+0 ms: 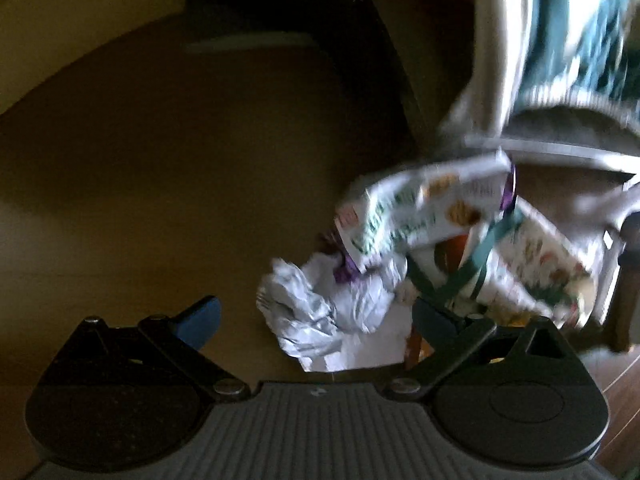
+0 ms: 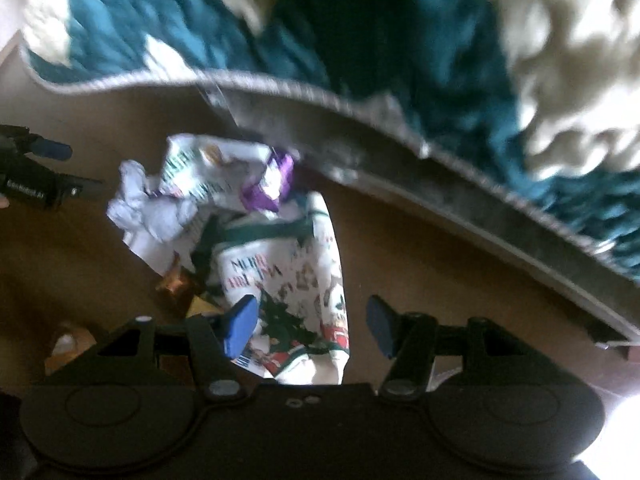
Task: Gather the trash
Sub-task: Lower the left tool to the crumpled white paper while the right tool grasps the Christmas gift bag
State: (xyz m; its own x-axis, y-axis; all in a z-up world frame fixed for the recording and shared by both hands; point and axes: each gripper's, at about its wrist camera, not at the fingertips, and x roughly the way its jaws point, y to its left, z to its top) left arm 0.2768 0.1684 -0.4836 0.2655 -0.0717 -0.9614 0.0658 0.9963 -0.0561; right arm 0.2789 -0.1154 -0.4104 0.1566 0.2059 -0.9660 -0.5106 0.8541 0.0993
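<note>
A white Christmas-print bag (image 2: 296,292) with green handles lies on the brown floor, also in the left wrist view (image 1: 532,264). Trash sits at its mouth: crumpled white paper (image 1: 320,312) (image 2: 148,208), a printed white and green box (image 1: 416,208) (image 2: 200,168), and a purple wrapper (image 2: 272,188). My left gripper (image 1: 316,316) is open, with the crumpled paper between its blue fingers (image 1: 200,320). It shows at the left edge of the right wrist view (image 2: 64,168). My right gripper (image 2: 312,328) is open just above the bag's printed side.
A teal and cream rug (image 2: 400,60) with a grey edge borders the bag on the far side, also in the left wrist view (image 1: 568,40). Small orange and gold scraps (image 2: 176,284) lie on the floor (image 1: 160,160) by the bag's left side.
</note>
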